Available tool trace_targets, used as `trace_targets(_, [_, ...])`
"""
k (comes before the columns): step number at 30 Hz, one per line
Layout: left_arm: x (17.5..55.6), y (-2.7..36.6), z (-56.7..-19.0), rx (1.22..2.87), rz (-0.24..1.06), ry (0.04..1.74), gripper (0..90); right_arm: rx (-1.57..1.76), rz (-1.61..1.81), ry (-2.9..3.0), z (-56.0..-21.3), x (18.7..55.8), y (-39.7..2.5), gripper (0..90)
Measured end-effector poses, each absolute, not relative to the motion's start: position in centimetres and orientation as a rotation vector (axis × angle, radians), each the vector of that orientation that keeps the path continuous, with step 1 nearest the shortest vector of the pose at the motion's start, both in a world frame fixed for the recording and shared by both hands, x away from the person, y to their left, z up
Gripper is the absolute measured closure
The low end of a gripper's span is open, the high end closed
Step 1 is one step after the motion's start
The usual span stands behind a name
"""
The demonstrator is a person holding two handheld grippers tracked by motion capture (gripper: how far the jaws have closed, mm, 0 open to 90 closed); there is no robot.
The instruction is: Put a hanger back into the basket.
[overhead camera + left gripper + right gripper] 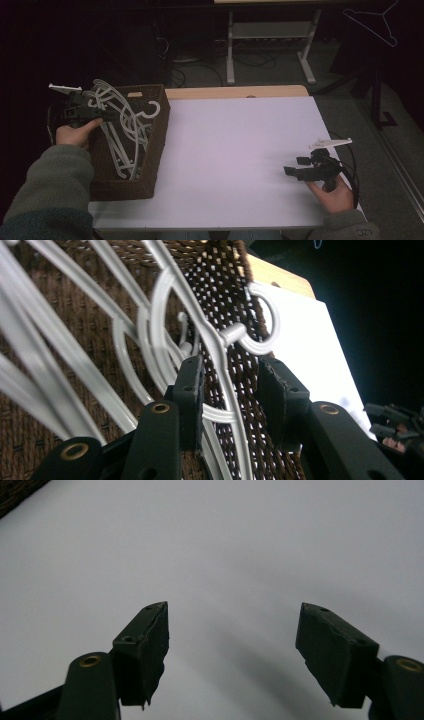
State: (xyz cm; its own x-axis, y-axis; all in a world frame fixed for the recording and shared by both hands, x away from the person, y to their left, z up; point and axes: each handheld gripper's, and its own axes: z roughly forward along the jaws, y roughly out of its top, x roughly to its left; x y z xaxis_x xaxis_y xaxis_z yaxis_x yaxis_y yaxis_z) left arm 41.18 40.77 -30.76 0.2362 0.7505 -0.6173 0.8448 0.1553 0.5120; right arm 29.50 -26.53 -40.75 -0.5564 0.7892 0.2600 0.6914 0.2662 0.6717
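The left gripper (100, 114) reaches into the brown woven basket (150, 172) at the left edge of the white surface (235, 155). A heap of white plastic hangers (122, 132) lies tangled in the basket, some rising above its rim, and one hook (154, 109) curls over the wall that faces the open surface.

In the left gripper view the jaws stand partly open with the neck of the top hanger (227, 385) running between them. The left pad (192, 390) seems to be against the plastic, while the right one is clearly apart from it, so nothing is clamped yet. The hanger's hook (262, 322) lies just beyond the jaw tips, against the basket's wall (225, 285).

The right gripper (305, 170) rests low near the right edge of the surface, far from the basket. Its jaws are wide open and hold nothing; between them there is just bare white surface (240, 555).

Judging by this, the work is at its start. All the hangers visible on the surface side of the scene are in the basket, and none lies on the white area beside it. What is in hand is the first grasp: closing on that neck. What remains is lifting the hanger free of the tangle, which may drag its neighbours along, and then the rest of the heap.
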Motion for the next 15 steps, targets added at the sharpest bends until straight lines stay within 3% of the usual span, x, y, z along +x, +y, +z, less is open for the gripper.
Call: trace_targets(15, [38.9, 39.8, -29.8, 1.654, -0.077, 1.389, 59.9, 1.381, 1.161, 2.386, -40.4, 29.3, -26.2, 26.4])
